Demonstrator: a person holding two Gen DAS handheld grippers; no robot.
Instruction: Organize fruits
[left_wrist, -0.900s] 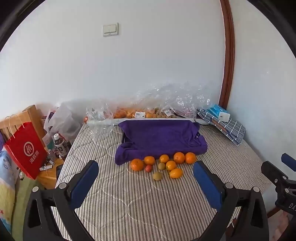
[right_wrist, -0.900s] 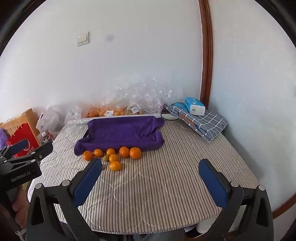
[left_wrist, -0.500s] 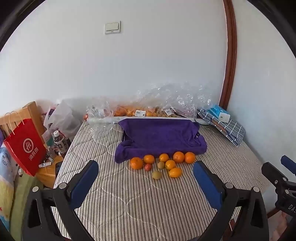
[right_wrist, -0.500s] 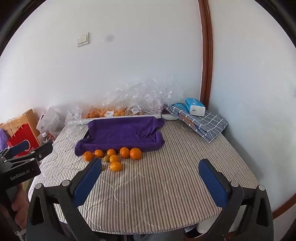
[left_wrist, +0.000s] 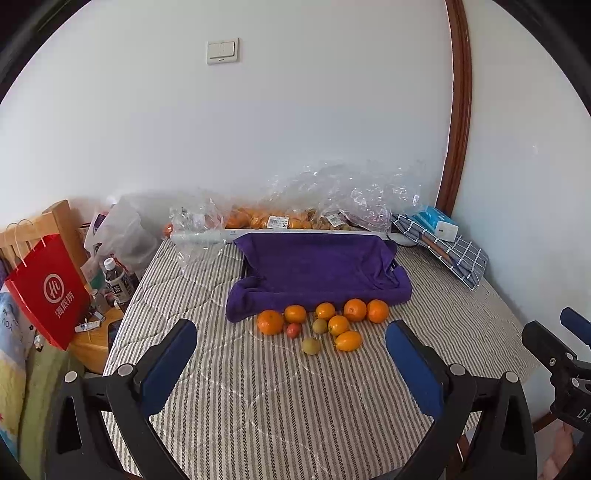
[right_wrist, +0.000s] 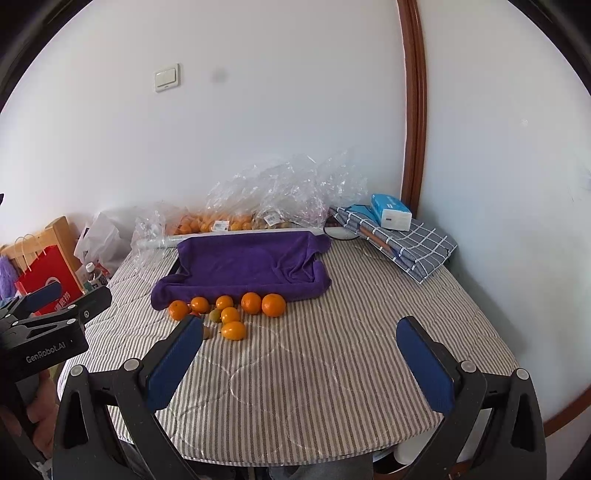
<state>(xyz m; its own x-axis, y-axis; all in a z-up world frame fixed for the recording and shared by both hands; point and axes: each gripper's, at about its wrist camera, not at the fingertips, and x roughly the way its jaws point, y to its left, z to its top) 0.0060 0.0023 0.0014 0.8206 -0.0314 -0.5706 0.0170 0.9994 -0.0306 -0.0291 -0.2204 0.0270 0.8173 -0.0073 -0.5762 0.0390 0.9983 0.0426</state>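
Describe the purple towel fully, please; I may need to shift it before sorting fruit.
The purple towel is a soft, plush-looking cloth, deep violet, draped over something flat and dark whose edge peeks out at its left side. It sags in the middle, with rumpled folds at its right corner. It lies on the striped tablecloth, in front of the clear plastic bags. The loose oranges sit along its near edge; whether they touch it is unclear.
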